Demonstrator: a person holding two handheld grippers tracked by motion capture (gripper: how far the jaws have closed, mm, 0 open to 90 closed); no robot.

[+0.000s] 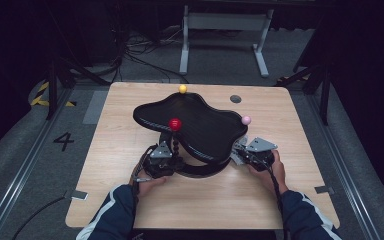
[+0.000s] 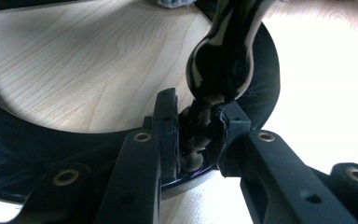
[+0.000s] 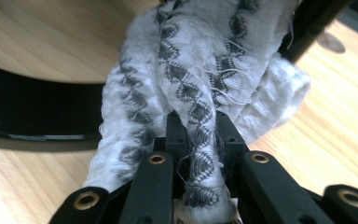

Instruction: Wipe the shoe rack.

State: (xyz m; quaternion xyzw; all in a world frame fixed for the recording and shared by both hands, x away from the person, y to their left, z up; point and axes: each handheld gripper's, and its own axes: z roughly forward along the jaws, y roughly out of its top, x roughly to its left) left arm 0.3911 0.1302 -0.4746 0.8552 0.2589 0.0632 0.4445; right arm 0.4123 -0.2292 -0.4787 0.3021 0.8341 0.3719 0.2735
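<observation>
High view: left gripper (image 1: 166, 159) clamps the beaded black post (image 2: 200, 126) of the tray stand (image 1: 195, 122); right gripper (image 1: 245, 150) pinches a white patterned cloth (image 3: 200, 84) against the tray's near-right edge. Wiping step, probably; next, sweep cloth farther along the rim.

High view up above, looking down on the whole counter (image 1: 130, 200); both gripper views very close, sharing the black stand (image 1: 200, 170).

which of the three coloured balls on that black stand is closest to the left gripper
The red ball, topping the beaded stem just above the left gripper. The yellow ball sits at the far edge, the pink ball nearer the right gripper.
</observation>
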